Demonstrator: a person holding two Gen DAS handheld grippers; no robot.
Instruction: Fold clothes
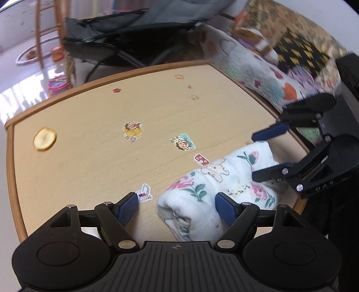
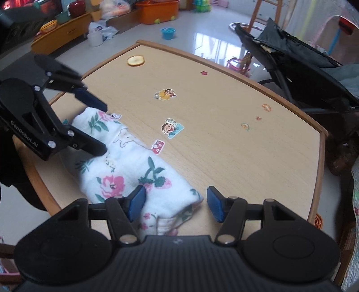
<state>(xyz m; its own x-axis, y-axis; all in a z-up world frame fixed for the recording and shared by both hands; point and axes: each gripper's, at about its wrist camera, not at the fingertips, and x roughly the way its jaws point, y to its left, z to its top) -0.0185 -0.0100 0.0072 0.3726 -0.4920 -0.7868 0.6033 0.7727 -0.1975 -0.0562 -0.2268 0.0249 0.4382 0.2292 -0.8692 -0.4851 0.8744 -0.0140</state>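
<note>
**A:** Where is the garment, and what are your jaws doing?

**B:** The folded floral garment [image 2: 134, 166] lies in a white bundle on the near part of the wooden tabletop [image 2: 224, 146], close to the edge. My left gripper [image 1: 177, 207] stands spread over one end of it; one blue pad [image 1: 225, 211] is over the cloth, the other over bare wood, and neither presses. My right gripper [image 2: 175, 202] has parted jaws too, at the other end, with a cloth corner between the pads but not pinched. I hold nothing.

**A:** What lies around it?

**B:** Stickers are stuck flat to the wood: a red one [image 2: 157, 146] just beside the bundle, a cartoon face [image 2: 171, 128] a little farther, a yellow figure [image 2: 165, 94] beyond, and a small red star [image 2: 203, 72] towards the far edge. A round yellowish slice [image 2: 136, 60] sits near the far corner, well apart from the cloth.

**A:** Anything crowding you?

**B:** On the tabletop, only my own two grippers, facing each other over the bundle. Off it, a black folding seat [image 2: 303, 67] stands close by one side, and a patterned fleece blanket [image 1: 253, 74] lies against the other edge. An orange tub [image 2: 157, 11] and a blue cup [image 2: 168, 32] are on the floor, far off.
</note>
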